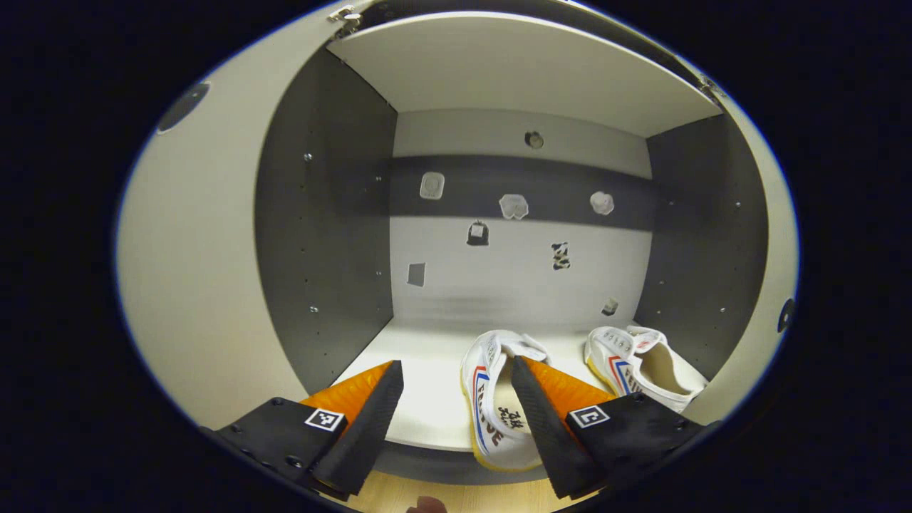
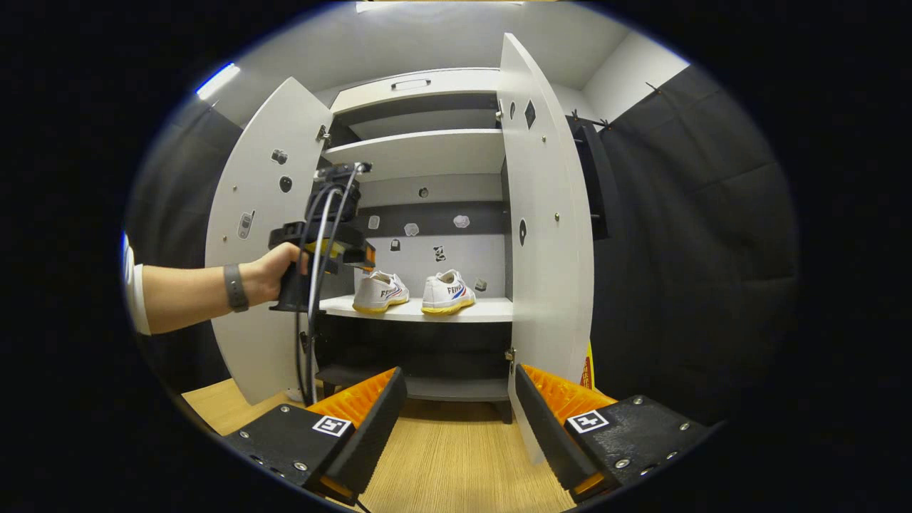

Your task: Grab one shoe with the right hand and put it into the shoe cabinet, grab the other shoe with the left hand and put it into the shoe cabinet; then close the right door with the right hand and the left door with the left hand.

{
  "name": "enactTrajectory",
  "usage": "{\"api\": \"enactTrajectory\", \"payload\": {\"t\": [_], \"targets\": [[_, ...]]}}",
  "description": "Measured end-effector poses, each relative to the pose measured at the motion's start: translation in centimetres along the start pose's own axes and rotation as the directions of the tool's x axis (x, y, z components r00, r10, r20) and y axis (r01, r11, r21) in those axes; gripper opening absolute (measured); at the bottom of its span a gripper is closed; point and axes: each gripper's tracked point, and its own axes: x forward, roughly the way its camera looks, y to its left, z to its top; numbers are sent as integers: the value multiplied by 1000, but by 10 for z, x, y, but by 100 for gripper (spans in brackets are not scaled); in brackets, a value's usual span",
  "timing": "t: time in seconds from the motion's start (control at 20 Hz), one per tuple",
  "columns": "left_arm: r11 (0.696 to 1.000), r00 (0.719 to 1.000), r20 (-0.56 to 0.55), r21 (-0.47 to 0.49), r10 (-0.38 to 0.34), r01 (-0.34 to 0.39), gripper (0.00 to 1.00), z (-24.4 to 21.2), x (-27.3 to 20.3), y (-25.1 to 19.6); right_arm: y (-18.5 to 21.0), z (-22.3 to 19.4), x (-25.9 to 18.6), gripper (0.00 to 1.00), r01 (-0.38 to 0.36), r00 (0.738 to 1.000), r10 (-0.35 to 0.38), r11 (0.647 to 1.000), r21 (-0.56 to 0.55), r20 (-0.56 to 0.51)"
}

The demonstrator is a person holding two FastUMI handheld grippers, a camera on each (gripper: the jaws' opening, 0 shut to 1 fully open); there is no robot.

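both shoes sit side by side on the cabinet shelf [image 2: 491, 308], toes facing in, so the stowing part looks done. left shoe [image 1: 495, 399] lies just ahead of the left gripper [image 1: 456, 399], whose fingers are spread & empty w/ nothing between them, prob just let go. right shoe [image 1: 641, 367] sits beside it near the right wall. right gripper [image 2: 459, 406] hangs back over the wood floor [image 2: 456, 463], fingers apart, holding nothing, lined up near the right door [image 2: 545, 235] edge, likely to push it shut next. left door [image 2: 260, 235] is wide open too.
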Motion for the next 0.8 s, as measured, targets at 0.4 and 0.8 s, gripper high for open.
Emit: {"api": "enactTrajectory", "payload": {"t": [0.4,0.8], "targets": [[999,985,167,-7,-44,46,97,-10,-138,21,-4,17,-4,94,-13,999,14,1000,-7,31],[998,980,196,-40,-37,46,97,-63,-241,38,0,23,-12,94,-42,998,41,999,12,57]]}}
